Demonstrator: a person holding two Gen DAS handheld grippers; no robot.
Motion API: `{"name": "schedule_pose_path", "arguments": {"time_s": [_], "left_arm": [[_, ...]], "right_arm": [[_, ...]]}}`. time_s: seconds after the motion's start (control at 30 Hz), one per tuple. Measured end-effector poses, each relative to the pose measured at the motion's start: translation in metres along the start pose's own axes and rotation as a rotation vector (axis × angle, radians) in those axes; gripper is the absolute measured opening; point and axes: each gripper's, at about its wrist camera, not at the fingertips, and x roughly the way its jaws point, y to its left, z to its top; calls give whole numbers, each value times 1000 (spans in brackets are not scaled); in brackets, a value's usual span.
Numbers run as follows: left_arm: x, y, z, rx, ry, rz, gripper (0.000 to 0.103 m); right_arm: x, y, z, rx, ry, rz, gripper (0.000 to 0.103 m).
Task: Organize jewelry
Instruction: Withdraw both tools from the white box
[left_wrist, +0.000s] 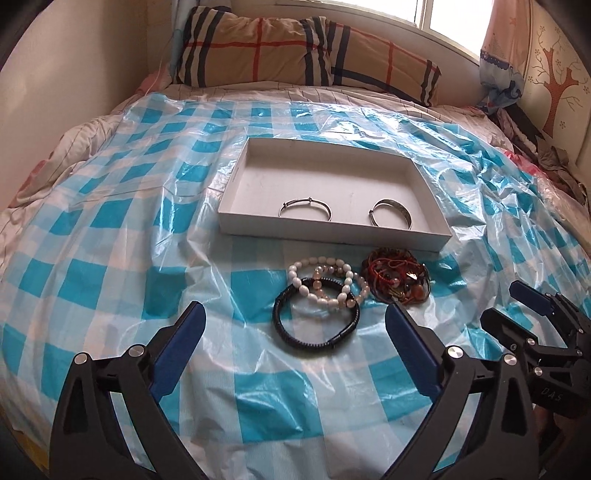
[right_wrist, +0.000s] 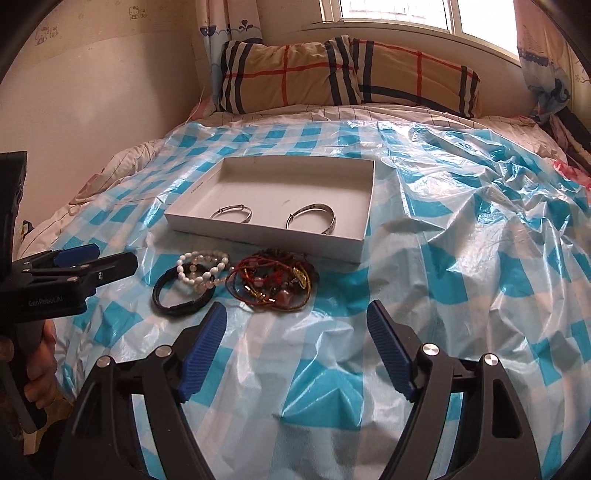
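Note:
A white shallow box (left_wrist: 236, 184) (right_wrist: 364, 206) lies on the bed and holds two silver bangles, one left (left_wrist: 305, 207) (right_wrist: 232, 213) and one right (left_wrist: 392, 214) (right_wrist: 311, 218). In front of it lie a black braided bracelet (left_wrist: 316, 341) (right_wrist: 183, 307), white and pink bead bracelets (left_wrist: 325, 286) (right_wrist: 202, 271), and a tangle of red and brown cords (left_wrist: 397, 282) (right_wrist: 273, 284). My left gripper (left_wrist: 293, 321) (right_wrist: 103, 258) is open and empty, just short of the black bracelet. My right gripper (right_wrist: 297, 319) (left_wrist: 504, 299) is open and empty, just short of the red tangle.
A blue-and-white checked plastic sheet (left_wrist: 110, 229) (right_wrist: 461, 240) covers the bed. Plaid pillows (left_wrist: 258, 48) (right_wrist: 332, 74) lie at the headboard under a window. A wall (left_wrist: 44, 92) runs along the left side. Clothes (left_wrist: 554, 166) are piled at the right.

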Motion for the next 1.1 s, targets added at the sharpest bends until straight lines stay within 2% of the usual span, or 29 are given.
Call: {"name": "schedule_pose_path", "arguments": {"time_s": [0.13,0.5,1.1], "left_arm": [[-11,2,-8,-10,7,-12,95],[-26,6,-10,-15,-5,-22,95],[-16,22,-27,13,30,-21,95]], "right_arm": [[-10,6,-3,-5,-6,-3,80],[-24,9,-6,-11,-14,-11,80],[-21,12,-9,-23,-2,0,80]]}}
